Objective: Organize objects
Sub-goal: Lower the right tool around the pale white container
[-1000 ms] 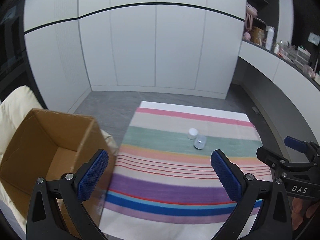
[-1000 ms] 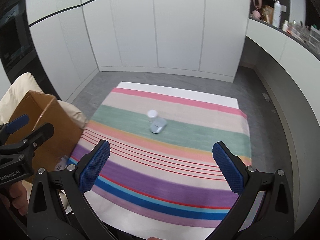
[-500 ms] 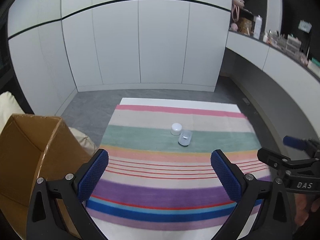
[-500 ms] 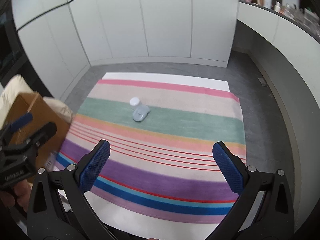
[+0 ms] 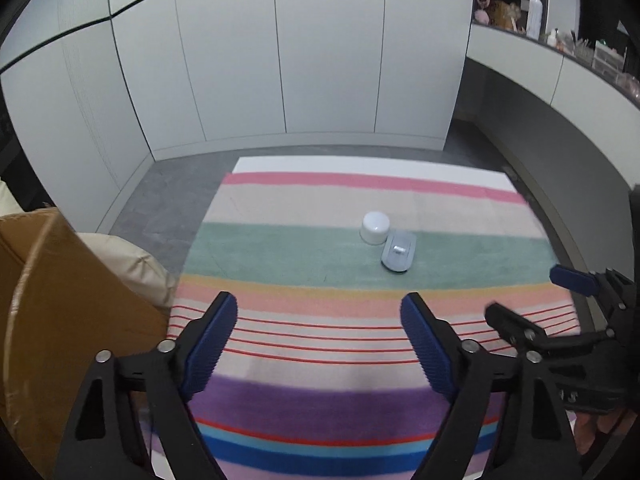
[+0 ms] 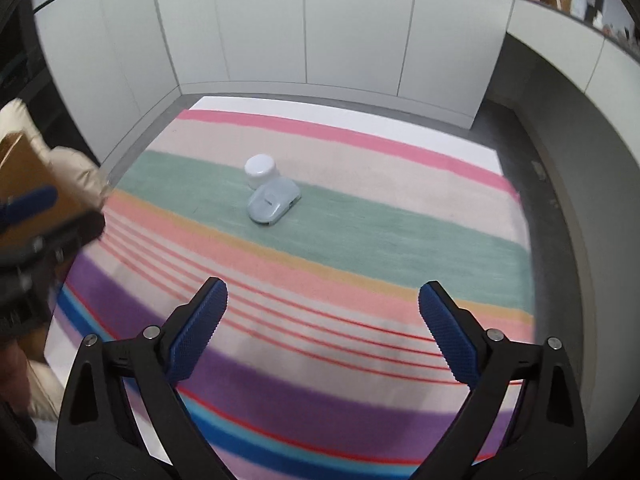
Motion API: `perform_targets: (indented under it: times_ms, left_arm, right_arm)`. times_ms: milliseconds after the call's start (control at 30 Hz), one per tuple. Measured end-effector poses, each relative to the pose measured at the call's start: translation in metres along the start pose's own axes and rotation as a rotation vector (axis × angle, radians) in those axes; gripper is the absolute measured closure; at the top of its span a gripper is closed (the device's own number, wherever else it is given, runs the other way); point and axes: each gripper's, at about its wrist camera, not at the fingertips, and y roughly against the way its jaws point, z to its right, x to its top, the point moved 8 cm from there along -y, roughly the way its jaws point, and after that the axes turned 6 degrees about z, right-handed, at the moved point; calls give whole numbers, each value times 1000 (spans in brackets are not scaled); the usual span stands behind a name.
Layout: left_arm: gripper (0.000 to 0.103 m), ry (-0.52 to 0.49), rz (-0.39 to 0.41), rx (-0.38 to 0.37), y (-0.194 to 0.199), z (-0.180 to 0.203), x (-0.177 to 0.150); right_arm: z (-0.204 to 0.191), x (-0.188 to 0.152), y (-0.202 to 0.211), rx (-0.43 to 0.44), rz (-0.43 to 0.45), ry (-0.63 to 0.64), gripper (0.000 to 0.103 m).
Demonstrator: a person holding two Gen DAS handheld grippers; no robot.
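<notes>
Nothing is organized yet: my left gripper, jaws just narrowing on nothing, and my open right gripper approach the white jar and grey device, both untouched on the striped rug, the cardboard box waiting at left.

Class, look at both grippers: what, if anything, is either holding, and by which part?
Nothing is held. The left gripper, its jaws just closing, and the right gripper are both empty above the rug.

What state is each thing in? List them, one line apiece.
left gripper: open, nothing between the pads; its jaws have just been closing.
right gripper: open, empty.
white jar: upright on the green stripe, lid on.
pale blue device: lying flat, touching the jar.
cardboard box: beside the rug; its opening is not visible.
striped rug: spread flat.
</notes>
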Motion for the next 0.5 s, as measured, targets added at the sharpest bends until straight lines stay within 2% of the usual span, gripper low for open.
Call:
perform_targets:
  times_ms: [100, 167, 300, 367, 500]
  left_arm:
    - [23, -5, -22, 11, -18, -6, -6]
    - [30, -8, -45, 11, -31, -12, -12]
    - [32, -10, -66, 27, -51, -22, -18]
    - [32, 7, -71, 23, -61, -26, -17]
    - [32, 9, -89, 23, -79, -27, -16]
  right_arm:
    - [-6, 3, -26, 28, -12, -55, 9]
    - [-15, 6, -49, 42, -29, -83, 14]
    - [-30, 17, -83, 33, -27, -96, 15]
    - [-34, 22, -100, 11, -36, -96, 23]
    - [-40, 27, -129, 1, -54, -97, 31]
